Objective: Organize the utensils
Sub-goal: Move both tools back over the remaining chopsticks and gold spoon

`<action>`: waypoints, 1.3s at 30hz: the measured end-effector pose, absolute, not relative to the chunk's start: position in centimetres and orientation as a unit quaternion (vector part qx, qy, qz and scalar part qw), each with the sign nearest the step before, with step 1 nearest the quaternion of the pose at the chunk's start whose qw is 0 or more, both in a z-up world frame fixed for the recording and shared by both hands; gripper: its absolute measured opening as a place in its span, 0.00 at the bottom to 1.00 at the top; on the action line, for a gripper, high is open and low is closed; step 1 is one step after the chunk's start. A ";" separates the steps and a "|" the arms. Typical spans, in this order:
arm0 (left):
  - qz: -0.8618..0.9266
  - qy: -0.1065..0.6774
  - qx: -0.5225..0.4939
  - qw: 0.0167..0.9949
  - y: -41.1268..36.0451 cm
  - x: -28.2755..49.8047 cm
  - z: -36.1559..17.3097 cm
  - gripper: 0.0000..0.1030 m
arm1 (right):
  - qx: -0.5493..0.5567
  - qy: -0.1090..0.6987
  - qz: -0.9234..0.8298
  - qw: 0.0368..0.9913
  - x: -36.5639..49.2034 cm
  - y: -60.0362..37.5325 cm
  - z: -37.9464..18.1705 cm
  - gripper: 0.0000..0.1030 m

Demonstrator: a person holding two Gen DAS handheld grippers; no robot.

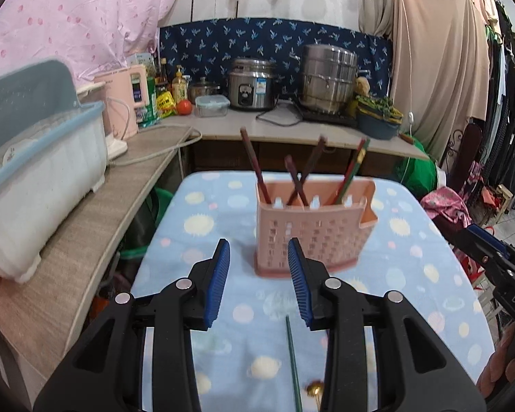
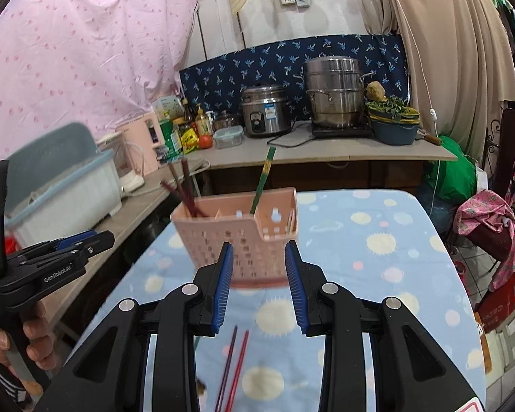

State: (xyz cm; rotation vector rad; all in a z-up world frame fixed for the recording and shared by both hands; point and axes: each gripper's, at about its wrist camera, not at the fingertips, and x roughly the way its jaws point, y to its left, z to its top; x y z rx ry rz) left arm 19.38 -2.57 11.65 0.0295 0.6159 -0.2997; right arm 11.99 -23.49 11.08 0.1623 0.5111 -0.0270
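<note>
Nearest your left tool (image 1: 258,257) a green chopstick (image 1: 293,367) lies flat on the spotted blue tabletop (image 1: 412,295), running out from below its parted jaws, which hold nothing. A small gold object (image 1: 314,388) sits just beside the chopstick's near end; what it is you cannot tell. Under your right tool (image 2: 259,261), also parted and empty, a pair of dark red chopsticks (image 2: 233,370) lies side by side on the cloth.

Ahead of both tools stands the pink perforated utensil holder (image 1: 312,233), upright near the middle of the tabletop. Several dark red chopsticks (image 1: 254,164) lean in its left compartments, crossing one another, and green-and-yellow ones (image 1: 352,171) lean at its right end. The holder's front wall sits directly in line with each tool's gap.

To your left a wooden counter carries a white lidded bin (image 1: 41,185) and a pink appliance (image 1: 123,99). Behind, well apart, a rice cooker (image 1: 252,84), a steel steamer pot (image 1: 328,77), bottles and a tomato (image 1: 184,106) line the back counter. Your right tool shows at the left camera's right edge.
</note>
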 end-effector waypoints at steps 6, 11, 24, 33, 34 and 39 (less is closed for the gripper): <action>-0.152 0.343 0.018 0.927 -1.5 16.2 7.5 0.33 | 0.055 0.293 -0.017 0.954 7.8 -21.3 7.1 0.30; -0.146 0.371 0.020 0.917 -1.2 13.7 4.4 0.33 | 0.039 0.322 -0.022 0.946 4.8 -19.7 4.0 0.30; -0.144 0.428 0.030 0.892 -0.8 9.2 -1.3 0.33 | 0.047 0.391 -0.010 0.919 -0.1 -17.5 -2.6 0.30; -0.161 0.452 0.030 0.877 -1.3 6.9 -3.3 0.37 | 0.043 0.412 0.015 0.910 -1.4 -15.5 -4.6 0.30; -0.162 0.451 0.030 0.877 -1.3 6.7 -3.3 0.39 | 0.041 0.413 0.017 0.910 -1.4 -15.3 -4.7 0.30; -0.170 0.454 0.033 0.874 -1.9 6.2 -3.5 0.39 | 0.043 0.415 0.015 0.909 -1.2 -15.3 -5.1 0.30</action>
